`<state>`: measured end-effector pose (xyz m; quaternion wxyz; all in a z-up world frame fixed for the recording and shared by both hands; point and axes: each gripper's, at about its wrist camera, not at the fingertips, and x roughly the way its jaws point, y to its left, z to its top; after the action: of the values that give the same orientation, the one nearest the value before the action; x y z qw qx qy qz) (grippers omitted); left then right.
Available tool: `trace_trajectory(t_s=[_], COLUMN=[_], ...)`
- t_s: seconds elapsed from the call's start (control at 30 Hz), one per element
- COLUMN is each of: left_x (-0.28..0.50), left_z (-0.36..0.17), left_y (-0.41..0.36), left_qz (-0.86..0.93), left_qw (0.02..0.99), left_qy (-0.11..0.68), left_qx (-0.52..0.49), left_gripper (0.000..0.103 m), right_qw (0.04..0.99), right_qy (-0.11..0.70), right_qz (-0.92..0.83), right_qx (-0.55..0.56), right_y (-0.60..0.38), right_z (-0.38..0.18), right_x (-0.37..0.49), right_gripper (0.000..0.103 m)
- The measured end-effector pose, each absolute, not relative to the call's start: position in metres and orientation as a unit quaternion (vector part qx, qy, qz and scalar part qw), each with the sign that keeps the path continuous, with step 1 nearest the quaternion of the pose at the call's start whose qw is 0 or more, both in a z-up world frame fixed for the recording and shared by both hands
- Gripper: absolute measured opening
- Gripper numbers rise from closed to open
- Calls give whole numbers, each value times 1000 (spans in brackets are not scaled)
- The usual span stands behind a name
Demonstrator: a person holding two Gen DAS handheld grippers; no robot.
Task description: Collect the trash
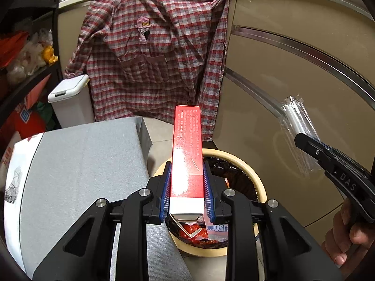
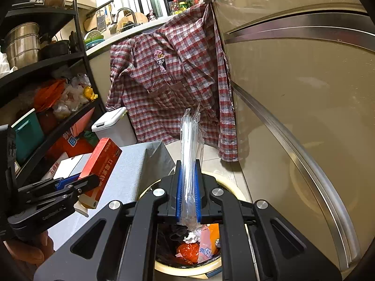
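Note:
My left gripper (image 1: 186, 164) is shut on a long red carton (image 1: 187, 149) and holds it over the round cream bin (image 1: 254, 173) lined with a black bag. My right gripper (image 2: 188, 164) is shut on a clear plastic packet of straws (image 2: 189, 145), also above the bin (image 2: 234, 187). The bin holds orange and pink wrappers (image 2: 187, 250) and crumpled paper. In the right wrist view the left gripper (image 2: 77, 182) and the red carton (image 2: 100, 166) show at the left. In the left wrist view the right gripper (image 1: 302, 140) and the straw packet (image 1: 297, 119) show at the right.
A grey-topped box (image 1: 82, 164) stands left of the bin. A white lidded bin (image 1: 70, 100) stands behind it. A plaid shirt (image 1: 152, 53) hangs over the counter edge. Beige cabinet fronts (image 1: 293, 82) rise at the right. A black shelf rack (image 2: 46, 82) with pots and bags is left.

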<state>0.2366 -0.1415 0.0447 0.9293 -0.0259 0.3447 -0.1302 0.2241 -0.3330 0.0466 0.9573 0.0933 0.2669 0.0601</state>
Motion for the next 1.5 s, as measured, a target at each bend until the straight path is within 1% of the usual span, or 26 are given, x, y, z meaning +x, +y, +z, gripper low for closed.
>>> trace_trajectory(t_s=[0.87,0.93,0.97,1.0,1.03,1.07,1.23,1.37,1.5], left_x=[259,260,260,261,260,260,258,252,238], left_z=[32,31,31,30,31,31,31,31,35], left_y=[-157,-159,-160,-161,-160,-159,-149,-140,-128], left_qz=[-140,-144,-145,-144,-140,-138,-127,-118,-110], left_qw=[920,918,917,916,917,918,920,921,924], left_qy=[366,369,372,374,373,370,370,370,365], left_qx=[-25,-24,-21,-19,-19,-19,-25,-22,-17], left_gripper=[25,25,27,37,43,45,45,45,45], right_qw=[952,952,952,951,950,950,949,949,949], right_qy=[282,284,285,289,291,293,295,296,297], right_qz=[63,61,59,55,55,55,54,53,56], right_qx=[96,95,94,93,94,96,100,97,93], right_y=[-328,-328,-328,-328,-329,-329,-331,-330,-329], right_z=[37,36,36,35,33,33,31,30,31], right_x=[236,237,237,238,239,240,240,239,237], right_gripper=[11,13,16,29,35,36,36,45,46])
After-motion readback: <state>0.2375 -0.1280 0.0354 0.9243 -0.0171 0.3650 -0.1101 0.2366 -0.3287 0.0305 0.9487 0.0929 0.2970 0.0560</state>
